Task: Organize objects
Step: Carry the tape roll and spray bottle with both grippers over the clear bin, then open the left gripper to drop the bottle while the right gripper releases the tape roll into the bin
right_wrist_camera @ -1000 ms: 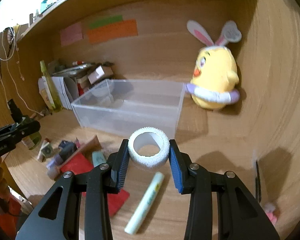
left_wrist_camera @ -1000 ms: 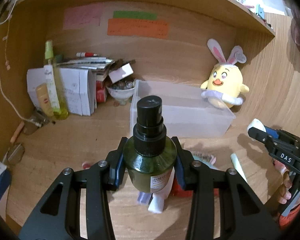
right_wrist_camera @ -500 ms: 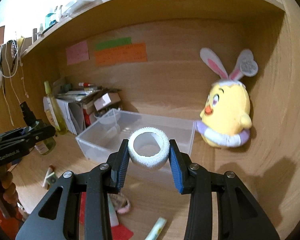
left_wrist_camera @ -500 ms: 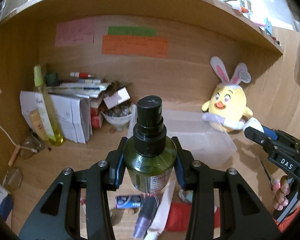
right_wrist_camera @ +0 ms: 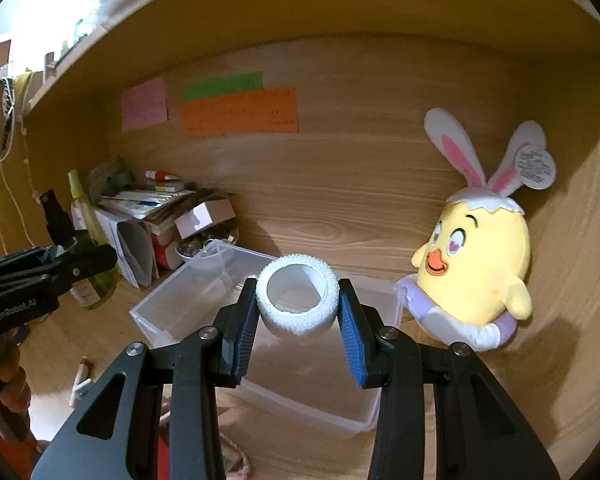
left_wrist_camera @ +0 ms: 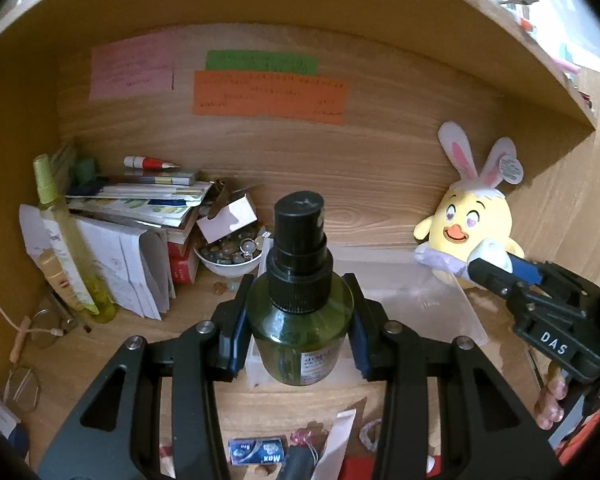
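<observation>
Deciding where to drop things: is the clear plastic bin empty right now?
Apparently empty: the right wrist view shows the clear bin with a bare floor, though the tape roll hides some.

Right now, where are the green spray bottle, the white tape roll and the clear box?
green spray bottle [left_wrist_camera: 300,328], left wrist view, on its body.
white tape roll [right_wrist_camera: 300,322], right wrist view, front wall.
clear box [right_wrist_camera: 312,408], right wrist view, near wall.
</observation>
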Action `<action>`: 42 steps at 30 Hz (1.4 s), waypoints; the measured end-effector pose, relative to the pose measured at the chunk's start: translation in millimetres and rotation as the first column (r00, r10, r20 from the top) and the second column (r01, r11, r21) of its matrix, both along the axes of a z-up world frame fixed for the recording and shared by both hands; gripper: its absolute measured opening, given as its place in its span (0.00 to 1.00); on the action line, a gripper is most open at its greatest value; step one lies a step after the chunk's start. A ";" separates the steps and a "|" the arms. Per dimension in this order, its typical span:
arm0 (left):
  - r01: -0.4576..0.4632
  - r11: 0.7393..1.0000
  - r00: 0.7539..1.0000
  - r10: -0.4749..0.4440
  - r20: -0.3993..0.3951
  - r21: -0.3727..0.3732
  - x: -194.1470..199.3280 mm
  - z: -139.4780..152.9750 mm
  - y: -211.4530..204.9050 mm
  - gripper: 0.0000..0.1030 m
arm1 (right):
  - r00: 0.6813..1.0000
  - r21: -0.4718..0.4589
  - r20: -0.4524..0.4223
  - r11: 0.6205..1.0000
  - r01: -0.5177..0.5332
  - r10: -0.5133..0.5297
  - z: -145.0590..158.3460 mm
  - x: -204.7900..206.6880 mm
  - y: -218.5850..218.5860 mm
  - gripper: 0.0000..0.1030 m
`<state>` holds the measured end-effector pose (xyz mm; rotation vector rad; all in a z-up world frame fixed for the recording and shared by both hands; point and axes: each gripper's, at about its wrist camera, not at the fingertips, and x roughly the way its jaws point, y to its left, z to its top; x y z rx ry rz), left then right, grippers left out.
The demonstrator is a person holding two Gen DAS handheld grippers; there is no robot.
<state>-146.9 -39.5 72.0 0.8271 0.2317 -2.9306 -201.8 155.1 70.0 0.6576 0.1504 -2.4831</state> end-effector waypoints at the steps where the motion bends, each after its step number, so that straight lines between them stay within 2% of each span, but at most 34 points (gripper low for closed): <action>1: 0.002 1.000 1.000 -0.002 0.007 0.002 -4.0 -0.4 -0.3 0.40 | 1.000 0.003 0.005 1.000 -0.002 0.002 -0.5 -3.4 -2.1 0.34; 8: 0.032 0.999 0.997 -0.033 0.076 0.022 -39.7 -13.2 2.1 0.40 | 0.999 0.034 0.042 0.999 -0.014 0.012 -8.7 -31.0 -16.4 0.34; 14: 0.049 0.999 0.986 -0.047 0.162 -0.013 -69.7 -41.1 11.8 0.40 | 0.991 0.047 0.134 0.999 -0.020 0.014 -34.2 -55.0 -17.9 0.34; 24: 0.092 0.996 0.972 -0.087 0.220 -0.011 -92.4 -70.3 22.7 0.40 | 0.977 0.131 0.211 0.991 -0.023 -0.005 -71.4 -70.7 -25.8 0.34; 33: 0.118 0.993 0.960 -0.114 0.255 0.000 -97.4 -83.1 29.5 0.40 | 0.975 0.186 0.223 0.982 -0.035 -0.008 -85.5 -70.0 -37.6 0.34; 42: 0.120 0.992 0.955 -0.123 0.270 0.028 -98.0 -86.0 28.3 0.40 | 0.976 0.199 0.215 0.980 -0.028 -0.016 -87.1 -68.2 -38.1 0.34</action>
